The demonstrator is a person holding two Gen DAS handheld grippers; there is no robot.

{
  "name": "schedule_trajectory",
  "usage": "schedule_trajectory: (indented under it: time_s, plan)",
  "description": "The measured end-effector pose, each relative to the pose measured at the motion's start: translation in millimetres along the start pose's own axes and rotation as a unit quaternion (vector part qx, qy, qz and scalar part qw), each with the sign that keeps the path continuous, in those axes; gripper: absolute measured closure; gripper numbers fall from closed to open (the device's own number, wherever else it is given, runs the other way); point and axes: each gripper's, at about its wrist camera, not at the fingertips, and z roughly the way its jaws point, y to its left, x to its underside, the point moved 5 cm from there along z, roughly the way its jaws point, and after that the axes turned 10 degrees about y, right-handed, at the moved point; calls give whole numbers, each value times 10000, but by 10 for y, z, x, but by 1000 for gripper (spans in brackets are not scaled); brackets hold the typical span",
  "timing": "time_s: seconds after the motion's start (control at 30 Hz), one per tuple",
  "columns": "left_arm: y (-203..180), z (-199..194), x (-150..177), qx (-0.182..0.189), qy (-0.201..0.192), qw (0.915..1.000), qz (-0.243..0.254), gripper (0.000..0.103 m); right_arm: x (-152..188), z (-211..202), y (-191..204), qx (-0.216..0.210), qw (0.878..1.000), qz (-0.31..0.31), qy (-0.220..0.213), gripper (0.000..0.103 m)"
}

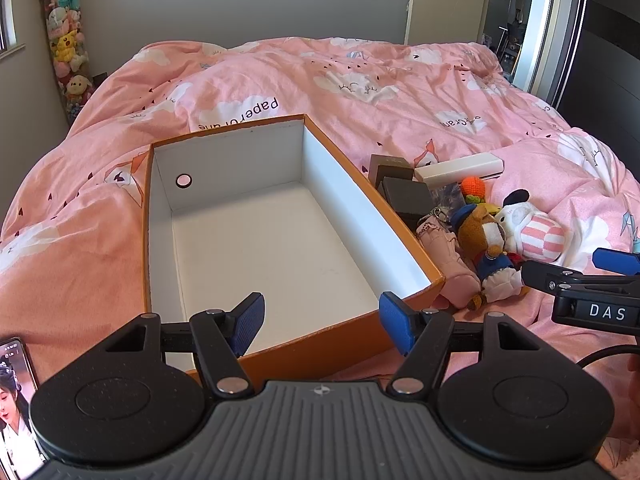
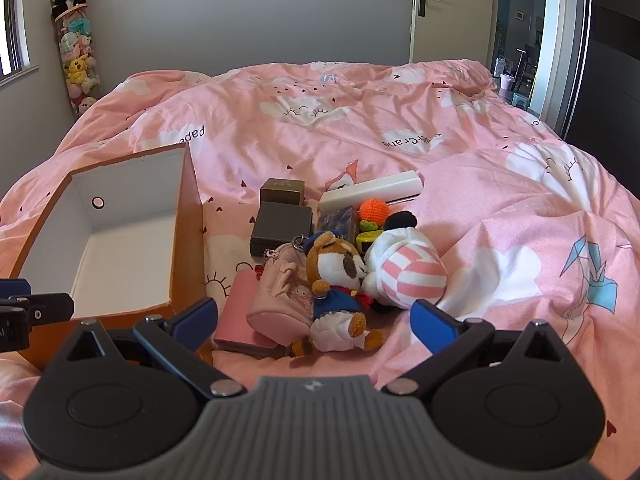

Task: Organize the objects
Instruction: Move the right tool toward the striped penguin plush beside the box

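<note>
An orange box (image 1: 340,184) with a bare white inside lies on the pink bed. My left gripper (image 1: 322,322) hovers open over the box's near edge, with nothing between its fingers. To the right of the box is a heap: a brown plush in blue clothes (image 2: 336,276), a white plush with a pink-striped cap (image 2: 404,276), a pink pouch (image 2: 280,296), a flat pink case (image 2: 240,312), two dark boxes (image 2: 280,224), a long white box (image 2: 372,192) and an orange crochet ball (image 2: 374,210). My right gripper (image 2: 316,318) stands wide open just in front of the brown plush, not gripping it.
A phone (image 1: 16,400) with a lit screen lies at the bed's near left. A tall clear tube of plush toys (image 1: 66,48) stands in the far left corner. The pink duvet (image 2: 500,220) stretches to the right, with a door (image 2: 448,8) behind it.
</note>
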Motion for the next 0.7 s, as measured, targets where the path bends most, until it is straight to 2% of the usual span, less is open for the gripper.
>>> schedule_trajectory:
  time_s: [0.7]
  plan:
    - [-17, 46, 25, 42, 86, 9999, 72, 25, 14, 28, 0, -18, 9999, 28, 98, 1]
